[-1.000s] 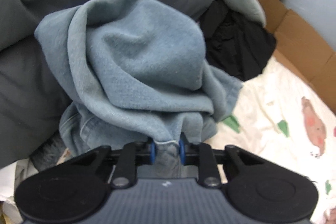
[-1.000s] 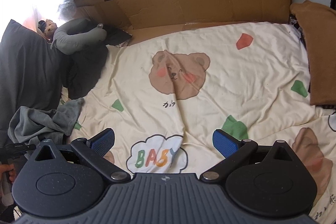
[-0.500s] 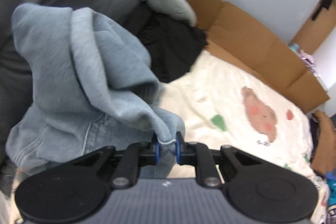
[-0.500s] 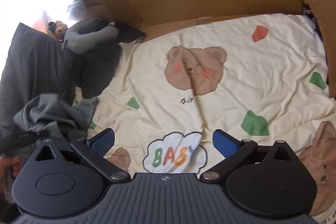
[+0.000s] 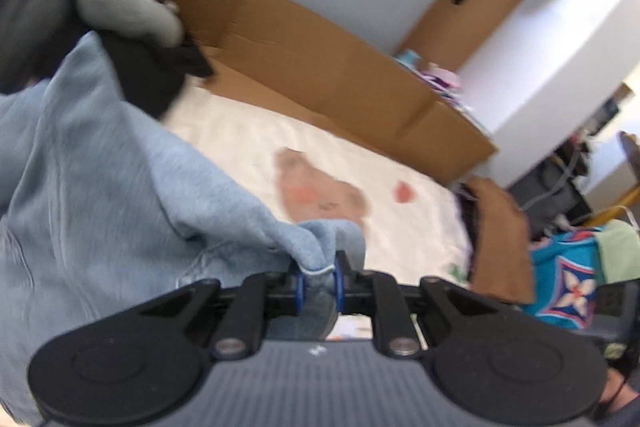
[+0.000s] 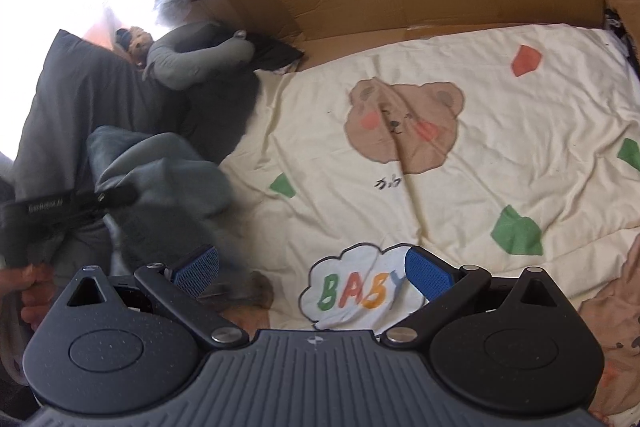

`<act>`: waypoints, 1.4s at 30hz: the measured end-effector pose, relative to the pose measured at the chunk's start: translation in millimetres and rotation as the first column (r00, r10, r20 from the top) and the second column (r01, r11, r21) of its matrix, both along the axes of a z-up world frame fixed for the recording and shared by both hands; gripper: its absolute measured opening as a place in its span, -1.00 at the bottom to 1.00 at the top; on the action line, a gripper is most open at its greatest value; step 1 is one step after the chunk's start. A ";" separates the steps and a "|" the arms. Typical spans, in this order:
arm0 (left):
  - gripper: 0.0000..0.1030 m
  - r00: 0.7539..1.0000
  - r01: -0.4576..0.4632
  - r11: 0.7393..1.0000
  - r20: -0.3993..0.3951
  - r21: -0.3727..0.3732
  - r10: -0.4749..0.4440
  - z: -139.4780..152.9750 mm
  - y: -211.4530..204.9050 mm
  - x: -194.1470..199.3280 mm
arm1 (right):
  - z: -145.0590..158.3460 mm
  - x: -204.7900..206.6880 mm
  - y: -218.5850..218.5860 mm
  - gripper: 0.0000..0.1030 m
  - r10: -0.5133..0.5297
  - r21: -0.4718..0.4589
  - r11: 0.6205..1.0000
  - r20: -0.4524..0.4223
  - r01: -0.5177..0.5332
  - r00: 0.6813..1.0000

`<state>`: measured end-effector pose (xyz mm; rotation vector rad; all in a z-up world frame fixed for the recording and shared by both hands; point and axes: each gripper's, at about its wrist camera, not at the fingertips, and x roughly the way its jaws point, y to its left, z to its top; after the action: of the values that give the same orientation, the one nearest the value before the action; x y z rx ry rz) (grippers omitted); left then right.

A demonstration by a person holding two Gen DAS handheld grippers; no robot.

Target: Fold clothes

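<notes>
The left gripper [image 5: 318, 277] was clamped on the hem of a blue sweatshirt [image 5: 100, 195], carrying it from the left toward the bear-print bedspread [image 6: 460, 195], where the right gripper [image 6: 312, 273], fingers spread and empty, would need to help flatten it.

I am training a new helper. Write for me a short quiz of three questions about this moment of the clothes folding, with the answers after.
1. True or false: the left gripper is pinching an edge of the blue sweatshirt.
2. Which word does the cloud print on the cream bedsheet show? A) BEAR B) BABY C) BLUE
3. Fill the gap: the right gripper hovers over the sheet with its jaws ____.

Key
1. True; the hem sits between the closed blue pads.
2. B.
3. Open; nothing lies between its fingers.
</notes>
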<state>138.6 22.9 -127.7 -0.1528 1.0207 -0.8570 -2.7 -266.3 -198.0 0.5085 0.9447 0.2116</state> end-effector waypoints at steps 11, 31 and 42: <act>-0.72 0.989 0.141 0.986 -0.039 -0.084 -0.145 -2.7 -74.5 -18.4 | -6.7 3.6 10.3 0.98 0.036 0.037 0.999 0.001 -0.036 0.999; -0.72 0.948 0.312 0.922 0.004 -0.228 -0.319 60.6 -120.9 -38.2 | -14.8 8.2 -21.3 0.95 -0.039 -0.045 0.998 0.069 0.042 0.997; -0.72 0.943 0.330 0.917 0.034 -0.224 -0.331 82.2 -129.1 -38.8 | 2.5 5.9 -26.5 -0.95 -0.004 -0.025 1.000 0.102 0.006 0.995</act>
<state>99.8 -106.2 -45.5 -0.1783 0.9644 -1.2853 3.2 -292.8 -195.5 0.4724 0.8451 0.2189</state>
